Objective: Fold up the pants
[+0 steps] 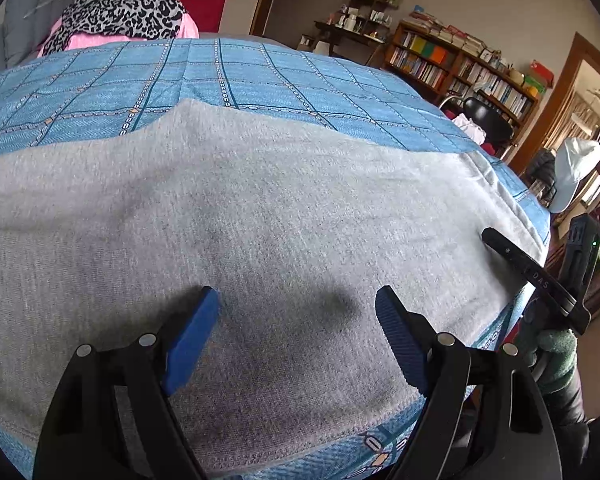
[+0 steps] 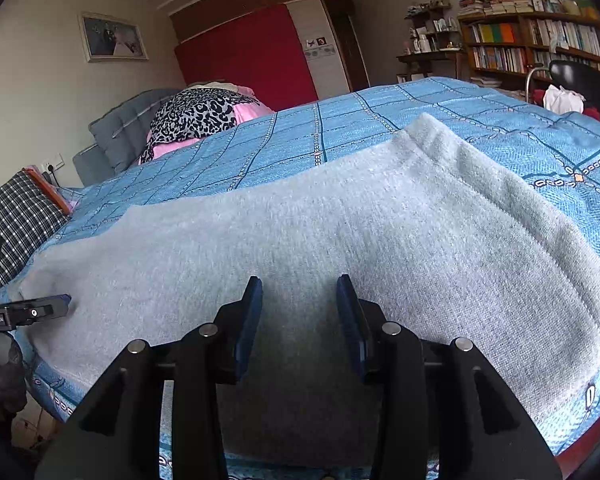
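Grey pants (image 1: pixel 260 216) lie flat along bed (image 1: pixel 260 72) near edge, ready for folding. Left gripper (image 1: pixel 298 312) wide apart, empty above cloth. Right gripper (image 2: pixel 300 308) partly parted, gripping nothing.

Blue checked bedspread (image 1: pixel 260 72), leopard-print cloth (image 1: pixel 124 10), bookshelf (image 2: pixel 536 40), black chair (image 2: pixel 576 78)

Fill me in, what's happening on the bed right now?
A person holds a pair of tongs in each hand over grey pants lying flat on a bed with a blue patterned cover. The left tongs stand wide open above the fabric, gripping nothing. The right tongs are partly open and also hold nothing. The pants look already folded once.
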The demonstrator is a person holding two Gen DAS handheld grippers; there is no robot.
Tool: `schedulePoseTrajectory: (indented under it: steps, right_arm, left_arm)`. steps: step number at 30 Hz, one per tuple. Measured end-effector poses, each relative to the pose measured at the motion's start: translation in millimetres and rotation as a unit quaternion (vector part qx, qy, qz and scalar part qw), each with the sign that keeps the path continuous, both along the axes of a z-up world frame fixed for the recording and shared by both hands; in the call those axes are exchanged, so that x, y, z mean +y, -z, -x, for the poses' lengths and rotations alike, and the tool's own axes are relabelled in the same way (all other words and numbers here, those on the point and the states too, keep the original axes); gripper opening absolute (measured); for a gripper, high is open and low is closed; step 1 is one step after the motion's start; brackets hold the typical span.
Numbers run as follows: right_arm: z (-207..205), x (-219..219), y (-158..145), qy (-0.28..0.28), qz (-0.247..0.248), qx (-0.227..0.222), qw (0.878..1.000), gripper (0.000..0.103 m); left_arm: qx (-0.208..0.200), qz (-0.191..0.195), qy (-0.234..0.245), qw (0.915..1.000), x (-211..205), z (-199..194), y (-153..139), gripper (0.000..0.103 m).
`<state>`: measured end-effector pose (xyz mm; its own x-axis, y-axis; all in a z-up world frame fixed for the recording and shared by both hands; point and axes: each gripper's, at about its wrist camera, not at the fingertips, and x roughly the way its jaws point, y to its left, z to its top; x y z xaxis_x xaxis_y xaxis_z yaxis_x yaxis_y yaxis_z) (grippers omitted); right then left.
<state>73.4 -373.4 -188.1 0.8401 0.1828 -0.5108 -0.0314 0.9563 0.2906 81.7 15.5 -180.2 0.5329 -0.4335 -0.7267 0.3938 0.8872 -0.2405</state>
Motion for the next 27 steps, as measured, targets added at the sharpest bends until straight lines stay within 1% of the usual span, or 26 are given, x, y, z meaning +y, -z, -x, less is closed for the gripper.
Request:
schedulePoseTrajectory:
  steps: [2, 5, 8, 9, 12, 15, 17, 19, 22, 24, 26, 27]
  right_arm:
    - [-1, 3, 1, -0.002, 0.002, -0.003, 1.0, 0.048]
    - [-3, 10, 0, -0.002, 0.007, -0.004, 1.0, 0.054]
    - [-4, 14, 1, 0.001, 0.012, -0.007, 1.0, 0.056]
    - [-4, 14, 0, 0.002, 0.012, -0.007, 1.0, 0.056]
    - [-5, 16, 0, 0.003, 0.008, -0.008, 1.0, 0.056]
    - [-3, 14, 2, 0.004, 0.011, -0.012, 1.0, 0.056]
    - [-2, 17, 3, 0.004, 0.019, -0.016, 1.0, 0.056]
    - [-2, 17, 4, 0.001, 0.023, -0.019, 1.0, 0.057]
    - [0, 19, 5, -0.003, 0.026, -0.023, 0.999, 0.057]
    - [2, 19, 7, -0.005, 0.025, -0.026, 0.999, 0.057]
    - [5, 21, 9, -0.005, 0.03, -0.031, 0.999, 0.058]
    - [6, 22, 10, -0.005, 0.033, -0.033, 0.999, 0.058]
  left_arm:
    - [0.0, 0.002, 0.001, 1.0, -2, -2, -4, 0.08]
    - [-0.006, 0.016, 0.004, 0.9998, -9, -18, -16, 0.08]
    - [-0.022, 0.003, -0.003, 0.9997, -24, -42, -29, 0.08]
    - [-0.02, -0.004, -0.002, 0.9998, -31, -51, -32, 0.08]
    - [0.007, -0.009, 0.03, 0.9995, -59, -78, -35, 0.08]
    - [0.053, -0.021, 0.05, 0.9971, -86, -108, -26, 0.08]
    - [0.079, -0.033, 0.05, 0.9951, -102, -128, -17, 0.08]
    - [0.094, -0.051, 0.047, 0.9932, -116, -146, -6, 0.08]
    - [0.104, -0.08, 0.032, 0.9909, -128, -167, 9, 0.08]
    - [0.096, -0.095, 0.022, 0.9906, -134, -176, 13, 0.081]
    - [0.095, -0.096, 0.016, 0.9908, -137, -183, 15, 0.086]
    - [0.09, -0.102, 0.012, 0.9907, -140, -184, 16, 0.087]
